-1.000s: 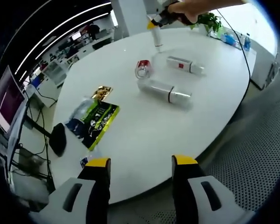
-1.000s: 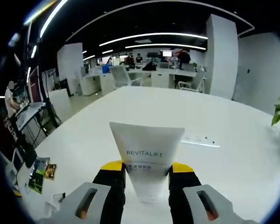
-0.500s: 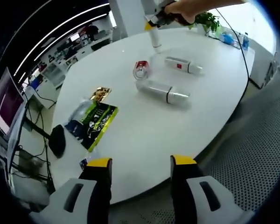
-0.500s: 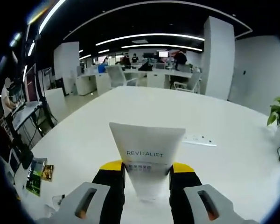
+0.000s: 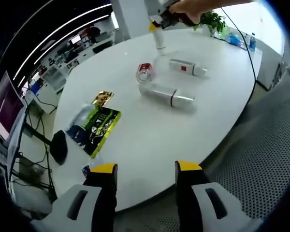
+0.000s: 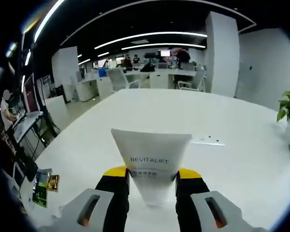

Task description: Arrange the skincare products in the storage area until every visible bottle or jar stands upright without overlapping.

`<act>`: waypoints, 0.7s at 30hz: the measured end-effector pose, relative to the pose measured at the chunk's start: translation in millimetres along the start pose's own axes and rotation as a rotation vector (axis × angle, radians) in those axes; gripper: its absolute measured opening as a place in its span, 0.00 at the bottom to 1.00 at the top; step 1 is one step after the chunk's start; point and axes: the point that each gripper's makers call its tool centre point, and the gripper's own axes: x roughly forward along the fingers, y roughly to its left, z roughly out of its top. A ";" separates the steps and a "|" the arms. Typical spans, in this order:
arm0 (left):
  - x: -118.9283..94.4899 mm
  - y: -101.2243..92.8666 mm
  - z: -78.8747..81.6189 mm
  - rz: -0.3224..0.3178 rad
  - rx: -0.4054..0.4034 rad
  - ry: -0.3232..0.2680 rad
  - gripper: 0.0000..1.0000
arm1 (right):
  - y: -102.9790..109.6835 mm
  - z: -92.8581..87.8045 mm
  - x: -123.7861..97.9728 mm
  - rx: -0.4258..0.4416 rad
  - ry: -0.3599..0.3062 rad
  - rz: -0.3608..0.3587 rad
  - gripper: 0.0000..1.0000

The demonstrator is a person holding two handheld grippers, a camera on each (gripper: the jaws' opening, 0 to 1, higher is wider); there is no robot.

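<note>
A: What can go wrong from this point?

B: The right gripper has its yellow-tipped jaws closed on the white soft tube printed REVITALIFT, with the flat crimped end pointing up. I think the tube may fall over when it is set down on its small cap and the jaws let go, because such a tube is light and narrow at the foot. It may also slip, since the jaws press a soft body.

A: And the other products?

B: In the left gripper view, the long white bottle with a dark band and the white tube with a red label both lie on their sides on the round white table, in the far part, close together but apart. The small red-and-clear jar is just left of them, seemingly tipped. A careless move among them could roll them toward the edge.

A: How are the hands held?

B: A hand holds the right gripper at the far side, with the tube hanging down above the table. The left gripper is at the near edge, jaws wide apart and holding nothing, over the floor and table rim.
</note>
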 end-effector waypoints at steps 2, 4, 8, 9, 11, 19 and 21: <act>-0.3 0.6 -0.1 0.001 0.000 0.000 0.43 | 0.6 -0.1 -0.1 0.003 0.002 0.006 0.31; -0.6 1.1 0.3 0.002 -0.003 -0.004 0.43 | 1.6 -0.4 -0.5 0.002 0.005 0.013 0.31; -0.3 1.1 0.0 0.000 -0.002 -0.002 0.42 | 3.1 -0.1 -1.6 0.010 0.004 0.023 0.34; -0.3 1.3 0.0 0.001 -0.003 -0.002 0.42 | 3.6 1.1 -2.0 0.013 -0.005 0.030 0.34; -0.2 0.9 0.2 -0.001 -0.006 -0.004 0.42 | 3.0 1.5 -2.4 0.013 -0.006 0.029 0.35; 0.0 -0.1 -2.2 -0.005 -0.003 0.008 0.40 | 6.6 4.3 0.6 0.027 -0.020 0.079 0.44; 0.5 -0.7 -3.4 -0.009 -0.002 0.014 0.39 | 10.2 3.0 1.1 0.025 -0.012 0.106 0.49</act>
